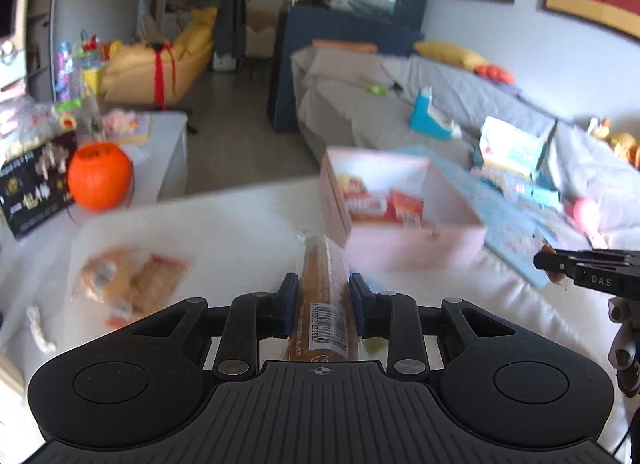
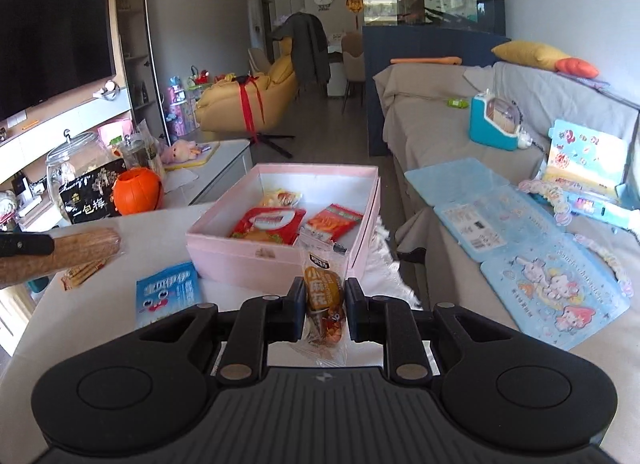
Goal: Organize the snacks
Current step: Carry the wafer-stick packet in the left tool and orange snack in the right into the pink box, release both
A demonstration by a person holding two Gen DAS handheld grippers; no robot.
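My left gripper is shut on a long brown wrapped snack roll, held above the white table; the roll also shows in the right wrist view. My right gripper is shut on a small orange snack packet, just in front of the pink box. The pink box holds red and orange snack packets. A blue packet and a clear bag of biscuits lie on the table. The right gripper shows at the left wrist view's right edge.
An orange pumpkin bucket, a black snack bag and a glass jar stand at the table's far left. A grey sofa with blue toy sheets lies to the right.
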